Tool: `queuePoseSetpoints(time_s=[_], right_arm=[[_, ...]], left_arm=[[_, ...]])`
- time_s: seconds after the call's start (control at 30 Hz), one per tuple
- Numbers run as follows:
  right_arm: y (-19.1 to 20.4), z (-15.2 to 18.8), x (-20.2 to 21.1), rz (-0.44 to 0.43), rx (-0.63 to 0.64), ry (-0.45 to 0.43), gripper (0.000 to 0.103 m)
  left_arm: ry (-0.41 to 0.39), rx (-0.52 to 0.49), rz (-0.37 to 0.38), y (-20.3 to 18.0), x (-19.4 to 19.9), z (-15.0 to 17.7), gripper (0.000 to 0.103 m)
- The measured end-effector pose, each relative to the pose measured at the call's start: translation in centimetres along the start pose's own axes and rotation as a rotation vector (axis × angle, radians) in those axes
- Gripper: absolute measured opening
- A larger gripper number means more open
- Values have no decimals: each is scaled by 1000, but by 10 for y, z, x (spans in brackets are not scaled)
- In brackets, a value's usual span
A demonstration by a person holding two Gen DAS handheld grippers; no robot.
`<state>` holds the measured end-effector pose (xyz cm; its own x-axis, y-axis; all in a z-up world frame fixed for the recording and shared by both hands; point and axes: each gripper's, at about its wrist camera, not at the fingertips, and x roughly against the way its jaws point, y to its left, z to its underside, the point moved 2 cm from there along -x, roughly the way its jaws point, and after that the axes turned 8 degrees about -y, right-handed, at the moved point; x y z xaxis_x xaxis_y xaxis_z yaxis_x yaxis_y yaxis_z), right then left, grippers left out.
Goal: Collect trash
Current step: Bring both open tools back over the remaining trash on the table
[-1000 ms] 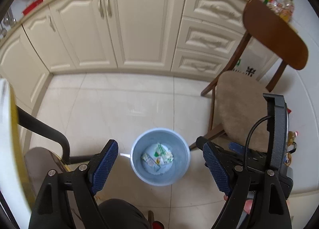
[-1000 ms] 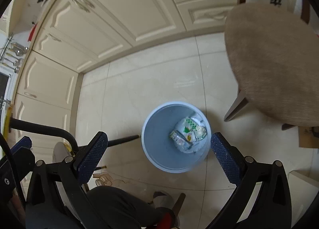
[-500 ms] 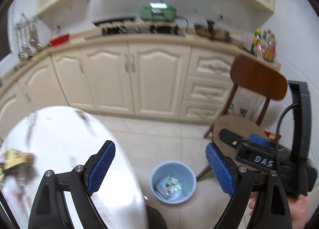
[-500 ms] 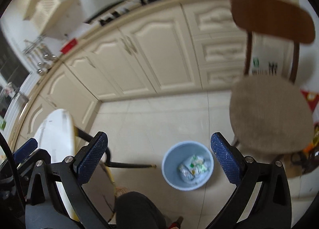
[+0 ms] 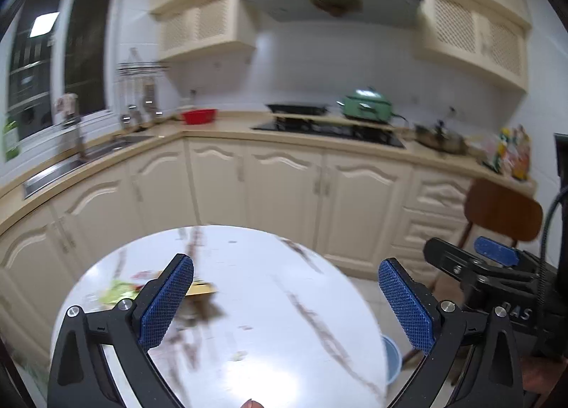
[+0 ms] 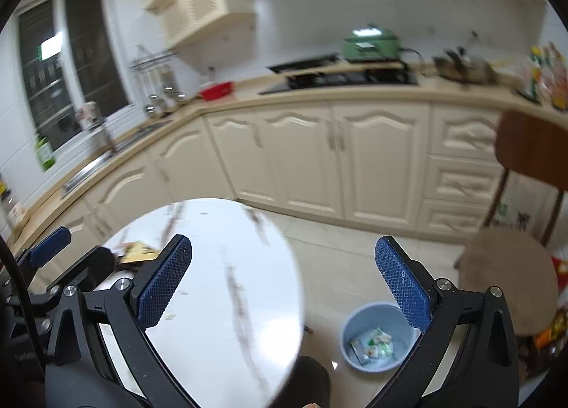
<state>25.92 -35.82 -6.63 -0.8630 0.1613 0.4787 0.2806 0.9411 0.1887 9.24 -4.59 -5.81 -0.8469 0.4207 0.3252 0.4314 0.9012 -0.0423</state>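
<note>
Round glossy marble table (image 5: 248, 301); both the left gripper (image 5: 285, 301) and right gripper (image 6: 284, 284) gape, clutching nothing.

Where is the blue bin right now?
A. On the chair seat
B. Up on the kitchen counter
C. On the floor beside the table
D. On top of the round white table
C: the blue bin stands on the tiled floor between the round white table and the chair, with wrappers inside.

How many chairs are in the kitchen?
1. The wooden chair stands on the right, in front of the cabinet drawers, beside the blue bin. Others may be out of view.
</note>
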Motion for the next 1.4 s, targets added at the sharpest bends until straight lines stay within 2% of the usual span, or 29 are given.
queuePoseSetpoints(time_s=[0.33,0.6,0.8,0.97,1.13,1.2,1.4], right_arm=[[123,6,19,-162,182,-45,103],[186,23,14,-260,257,-18,103],[206,35,6,-284,305,7,103],[209,45,-13,-271,307,63,103],[210,69,-52,-266,286,186,103],[212,79,-68,-270,277,236,103],[239,115,-114,-295,285,361,103]], left_arm=[[-26,120,-221,73,104,41,102],[-18,158,-328,83,151,58,102],[-12,177,-352,83,149,52,102],[37,190,-358,94,129,55,102],[92,205,-367,108,109,61,102],[99,208,-370,125,89,56,102],[164,246,-385,161,47,59,102]])
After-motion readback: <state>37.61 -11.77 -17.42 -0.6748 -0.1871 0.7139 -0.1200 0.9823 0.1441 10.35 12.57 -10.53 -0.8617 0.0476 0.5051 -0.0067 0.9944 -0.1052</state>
